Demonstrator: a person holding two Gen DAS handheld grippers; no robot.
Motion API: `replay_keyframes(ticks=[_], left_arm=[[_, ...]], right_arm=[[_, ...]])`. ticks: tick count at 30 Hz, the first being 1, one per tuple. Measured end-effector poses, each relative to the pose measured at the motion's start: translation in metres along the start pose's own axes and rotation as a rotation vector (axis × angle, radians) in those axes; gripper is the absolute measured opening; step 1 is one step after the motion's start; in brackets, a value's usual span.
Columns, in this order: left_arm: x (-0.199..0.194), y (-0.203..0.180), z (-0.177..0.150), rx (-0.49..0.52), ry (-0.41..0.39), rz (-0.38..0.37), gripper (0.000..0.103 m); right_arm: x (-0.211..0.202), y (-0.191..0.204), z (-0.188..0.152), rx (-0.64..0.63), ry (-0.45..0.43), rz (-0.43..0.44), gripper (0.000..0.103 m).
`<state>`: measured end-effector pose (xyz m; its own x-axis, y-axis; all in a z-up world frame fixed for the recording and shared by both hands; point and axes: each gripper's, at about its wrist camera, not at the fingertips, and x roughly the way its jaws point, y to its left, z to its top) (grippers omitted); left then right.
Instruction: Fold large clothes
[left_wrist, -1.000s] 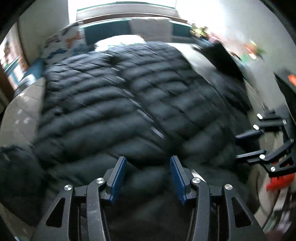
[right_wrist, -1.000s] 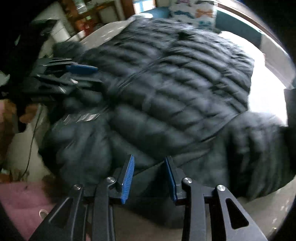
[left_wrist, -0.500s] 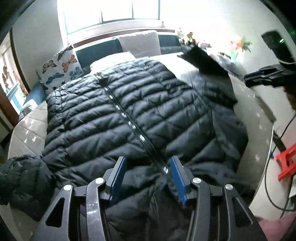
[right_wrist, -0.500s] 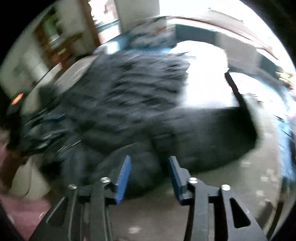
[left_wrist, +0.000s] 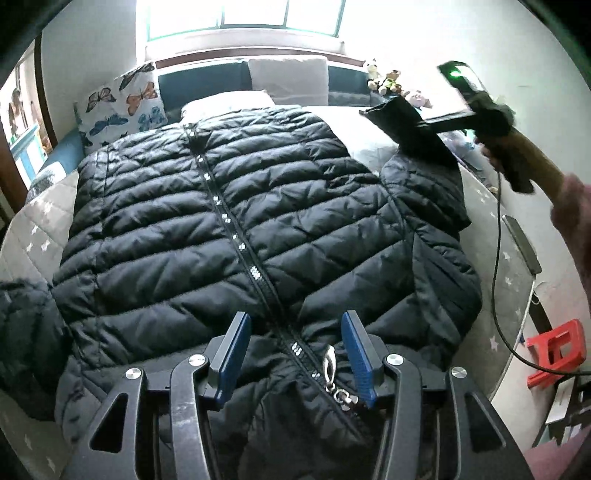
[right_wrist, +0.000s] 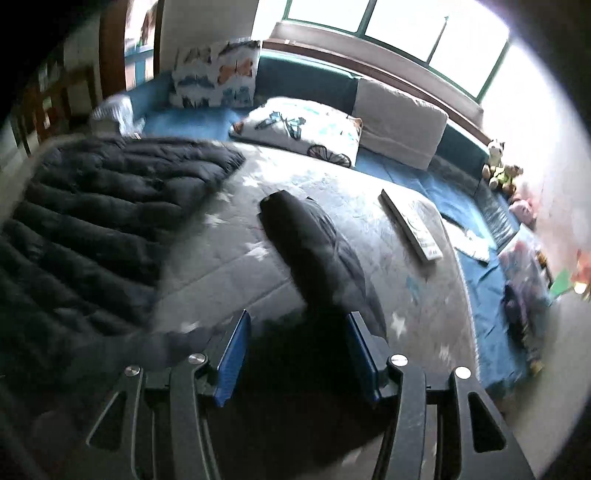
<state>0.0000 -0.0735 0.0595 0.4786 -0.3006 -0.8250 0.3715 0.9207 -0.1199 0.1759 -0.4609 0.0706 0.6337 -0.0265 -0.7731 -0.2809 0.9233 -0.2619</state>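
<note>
My jacket (left_wrist: 236, 229) covers the grey bed (left_wrist: 40, 218) below the window (left_wrist: 243, 14); my left gripper (left_wrist: 293, 354) gapes wide over it, and my right gripper (right_wrist: 299, 354) is wide around its sleeve (right_wrist: 314, 251).

We cannot see the far hem of the black quilted puffer jacket (left_wrist: 236, 206); its near collar runs under the left gripper (left_wrist: 293, 354) and off the bottom edge. Its left sleeve (left_wrist: 26, 332) is cut by the frame's left side. In the right wrist view the jacket body (right_wrist: 92, 221) is smeared by blur, and the dark sleeve (right_wrist: 314, 251) passes between the right gripper (right_wrist: 297, 356) fingers into shadow, so we cannot tell whether they touch it. The small stuffed toys (left_wrist: 384, 79) are too small to make out.
</note>
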Motion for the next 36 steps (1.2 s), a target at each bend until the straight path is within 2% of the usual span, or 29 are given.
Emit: replay_keyframes(ticks=[3, 7, 8, 10, 13, 18, 22, 26, 32, 36], left_arm=[[0.006, 0.003, -0.009, -0.02, 0.016, 0.016, 0.055], [0.01, 0.009, -0.019, -0.041, 0.03, 0.042, 0.055], [0.01, 0.012, -0.022, -0.048, 0.027, 0.047, 0.055], [0.008, 0.016, -0.025, -0.065, 0.02, 0.045, 0.055], [0.001, 0.023, -0.028, -0.09, -0.001, 0.043, 0.055], [-0.017, 0.032, -0.037, -0.097, -0.034, 0.066, 0.055], [-0.033, 0.049, -0.05, -0.139, -0.056, 0.075, 0.055], [-0.048, 0.064, -0.065, -0.182, -0.083, 0.087, 0.055], [-0.075, 0.077, -0.092, -0.199, -0.137, 0.1, 0.055], [-0.089, 0.086, -0.11, -0.211, -0.155, 0.081, 0.055]], right_arm=[[0.019, -0.002, 0.008, -0.06, 0.026, -0.065, 0.058], [0.026, -0.009, 0.01, -0.052, 0.042, -0.08, 0.056], [0.021, -0.011, 0.009, -0.037, 0.036, -0.076, 0.041], [0.013, -0.018, 0.01, 0.012, 0.032, -0.067, 0.026], [-0.013, -0.038, 0.015, 0.098, -0.017, -0.112, 0.017], [-0.07, -0.072, 0.017, 0.241, -0.118, -0.186, 0.014], [-0.116, -0.077, 0.021, 0.28, -0.207, -0.146, 0.013], [-0.16, -0.04, 0.029, 0.231, -0.287, -0.048, 0.013], [-0.212, 0.054, 0.047, 0.097, -0.378, 0.119, 0.013], [-0.24, 0.124, 0.057, -0.004, -0.414, 0.219, 0.013]])
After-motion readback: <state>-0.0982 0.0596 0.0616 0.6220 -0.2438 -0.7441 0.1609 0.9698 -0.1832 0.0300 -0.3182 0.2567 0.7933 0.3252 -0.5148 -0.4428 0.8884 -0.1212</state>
